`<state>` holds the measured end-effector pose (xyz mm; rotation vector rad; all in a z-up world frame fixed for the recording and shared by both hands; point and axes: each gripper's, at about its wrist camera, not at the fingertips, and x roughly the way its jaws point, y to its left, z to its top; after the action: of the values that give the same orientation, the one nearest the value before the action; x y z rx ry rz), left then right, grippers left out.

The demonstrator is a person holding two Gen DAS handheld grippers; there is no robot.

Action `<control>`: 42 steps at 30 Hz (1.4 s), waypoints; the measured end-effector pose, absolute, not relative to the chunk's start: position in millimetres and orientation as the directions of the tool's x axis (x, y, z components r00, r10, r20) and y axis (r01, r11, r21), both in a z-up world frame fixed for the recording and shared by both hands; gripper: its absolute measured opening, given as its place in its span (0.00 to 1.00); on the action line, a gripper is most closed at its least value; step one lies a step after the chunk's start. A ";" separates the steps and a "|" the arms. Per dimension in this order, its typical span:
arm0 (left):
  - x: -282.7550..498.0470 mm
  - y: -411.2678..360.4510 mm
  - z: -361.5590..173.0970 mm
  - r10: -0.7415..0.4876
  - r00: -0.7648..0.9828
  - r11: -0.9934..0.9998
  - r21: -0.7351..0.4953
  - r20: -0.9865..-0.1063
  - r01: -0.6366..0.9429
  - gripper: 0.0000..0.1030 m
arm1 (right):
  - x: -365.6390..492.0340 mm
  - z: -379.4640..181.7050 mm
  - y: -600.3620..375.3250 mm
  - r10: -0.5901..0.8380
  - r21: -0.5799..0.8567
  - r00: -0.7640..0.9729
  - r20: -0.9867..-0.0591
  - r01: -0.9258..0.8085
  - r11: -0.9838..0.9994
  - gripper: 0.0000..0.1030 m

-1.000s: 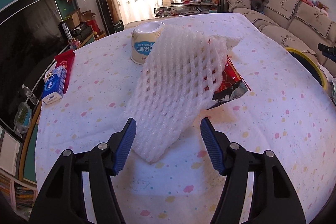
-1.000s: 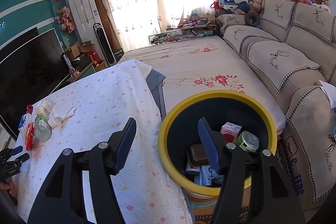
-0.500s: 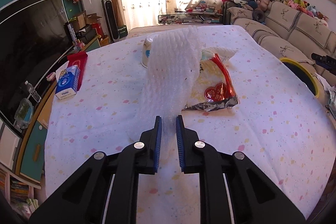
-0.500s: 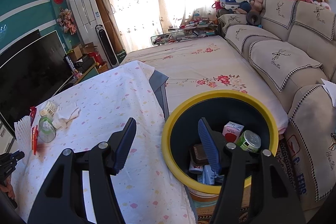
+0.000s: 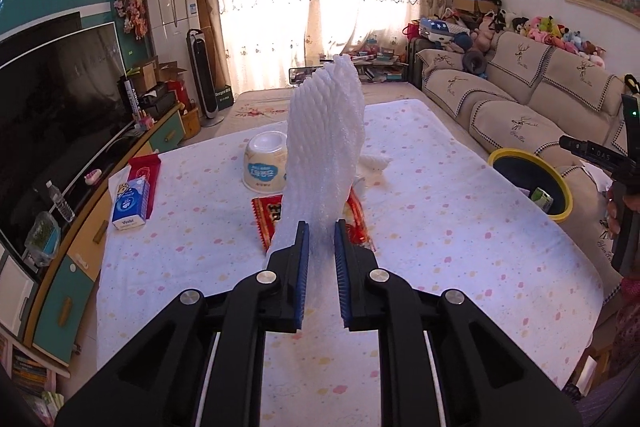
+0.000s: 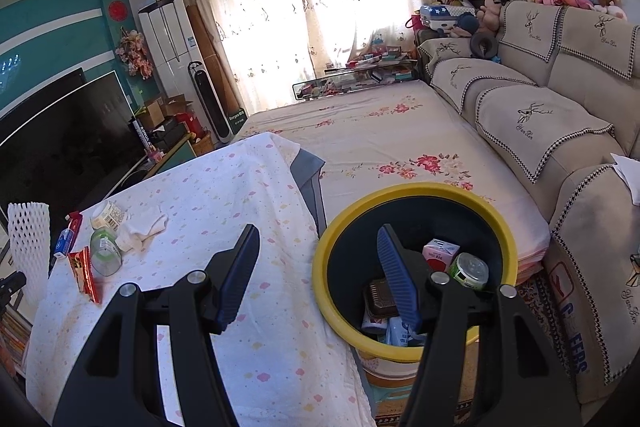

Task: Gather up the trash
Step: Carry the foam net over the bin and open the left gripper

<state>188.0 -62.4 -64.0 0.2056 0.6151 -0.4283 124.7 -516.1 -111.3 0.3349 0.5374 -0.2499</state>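
My left gripper [image 5: 321, 227] is shut on a white foam net sleeve [image 5: 326, 143] and holds it upright above the table; the sleeve also shows at the far left of the right wrist view [image 6: 29, 239]. Under it lies a red snack wrapper [image 5: 269, 223]. A white paper bowl [image 5: 265, 161] stands upside down behind. My right gripper [image 6: 316, 259] is open and empty, over the table edge beside the yellow-rimmed trash bin [image 6: 412, 191], which holds several cartons and cans.
A blue tissue pack [image 5: 129, 203] and a red packet [image 5: 145, 167] lie at the table's left edge [image 5: 105, 247]. A crumpled tissue [image 6: 150, 223] and a green bottle [image 6: 105, 251] lie on the cloth. A sofa [image 6: 560, 99] runs along the right.
My left gripper closed on the foam net sleeve and lifted it upright off the table, uncovering the red wrapper. My right gripper stayed open beside the bin.
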 end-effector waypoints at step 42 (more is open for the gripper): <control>239.4 -512.8 -139.4 -0.578 0.278 0.518 -0.081 -0.767 0.852 0.20 | 25.9 -136.8 -641.7 -0.296 0.328 0.793 -0.532 0.515 0.792 0.60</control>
<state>239.4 -512.8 -139.4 0.3810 0.8394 -0.9907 25.9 -641.7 -136.8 0.4835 0.4805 -0.4546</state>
